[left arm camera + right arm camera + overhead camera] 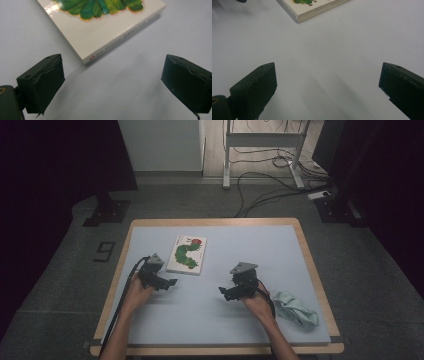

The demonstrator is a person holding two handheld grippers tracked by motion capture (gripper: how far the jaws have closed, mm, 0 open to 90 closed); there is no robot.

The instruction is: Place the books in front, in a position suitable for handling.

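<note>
A white picture book (pixel 187 254) with a green caterpillar on its cover lies flat on the pale blue mat. My left gripper (pixel 170 283) is open just below the book's near left corner; the left gripper view has the book (pixel 107 27) close ahead of my left gripper (pixel 112 85), whose jaws stand wide apart with nothing between them. My right gripper (pixel 223 292) sits open over bare mat at centre right, pointing left. Far ahead of my right gripper (pixel 327 92), its own view catches a corner of the book (pixel 312 8).
A crumpled pale green cloth (pixel 296 309) lies near the mat's right front edge, beside the right hand. The mat (pixel 250 250) covers a wood-rimmed table (pixel 212 222). Cables and a metal stand (pixel 260 140) are on the floor beyond.
</note>
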